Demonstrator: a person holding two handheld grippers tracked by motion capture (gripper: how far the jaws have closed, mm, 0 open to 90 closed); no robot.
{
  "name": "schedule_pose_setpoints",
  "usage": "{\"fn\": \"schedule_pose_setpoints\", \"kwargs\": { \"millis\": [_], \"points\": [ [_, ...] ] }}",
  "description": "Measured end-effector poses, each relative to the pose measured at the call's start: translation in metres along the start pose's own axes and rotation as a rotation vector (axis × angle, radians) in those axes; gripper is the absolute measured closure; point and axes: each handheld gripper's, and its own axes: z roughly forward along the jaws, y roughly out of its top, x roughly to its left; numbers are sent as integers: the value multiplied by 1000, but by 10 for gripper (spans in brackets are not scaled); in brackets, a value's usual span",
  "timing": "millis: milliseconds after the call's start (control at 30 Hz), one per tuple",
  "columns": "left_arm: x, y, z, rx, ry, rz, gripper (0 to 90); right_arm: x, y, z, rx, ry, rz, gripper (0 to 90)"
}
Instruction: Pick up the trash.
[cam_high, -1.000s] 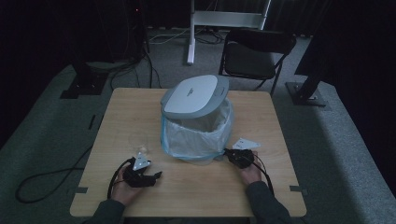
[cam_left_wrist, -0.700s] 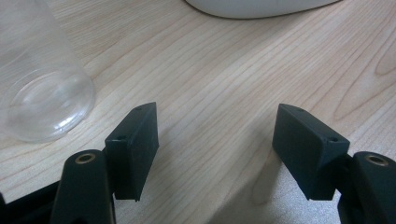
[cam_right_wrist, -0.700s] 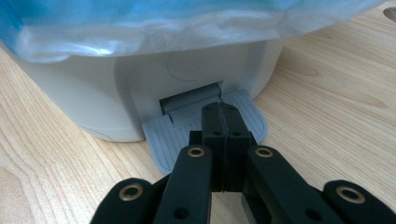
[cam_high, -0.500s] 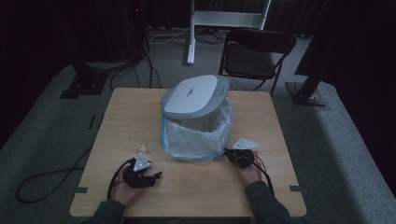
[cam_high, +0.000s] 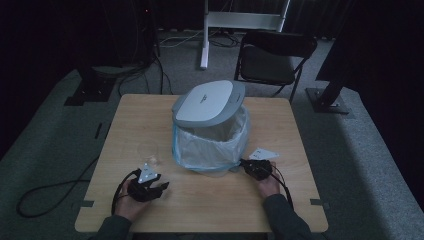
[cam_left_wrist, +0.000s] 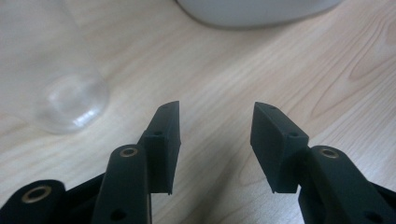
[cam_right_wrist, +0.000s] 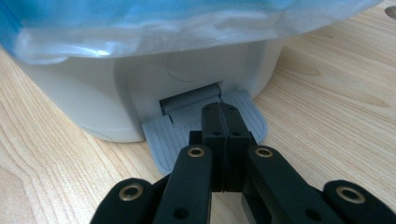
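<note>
Bin lid (cam_high: 206, 101) logo unreadable

Wood, plastic and glass

We see a smooth pale wood table (cam_high: 210, 200), a matt white plastic bin (cam_right_wrist: 93, 102) with a thin shiny blue bag (cam_right_wrist: 140, 23), and a clear glass (cam_left_wrist: 70, 100).

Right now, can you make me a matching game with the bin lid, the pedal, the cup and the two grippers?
Things:
1. bin lid
2. pedal
3. cup
4. left gripper
5. right gripper

States:
A. jaws shut, over the grey pedal
B. clear, on the table
C. raised above the bag
D. jaws open, nothing between
E. grey, ridged, at the bin's foot

Pairs: 1-C, 2-E, 3-B, 4-D, 5-A
</note>
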Motion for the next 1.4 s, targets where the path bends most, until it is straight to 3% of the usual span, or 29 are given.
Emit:
{"fn": "schedule_pose_setpoints", "kwargs": {
  "millis": [200, 567, 900, 1400],
  "points": [
    [4, 10, -12, -34, -10, -13, 561, 0, 0, 0, 1, 1, 2, 900],
    [4, 35, -41, -100, 12, 26, 604, 0, 0, 0, 1, 2, 2, 900],
    [23, 60, -61, -165, 38, 3, 610, 0, 0, 0, 1, 3, 4, 900],
    [56, 79, -63, -162, 95, -35, 603, -1, 0, 0, 0, 4, 5, 900]
  ]
}}
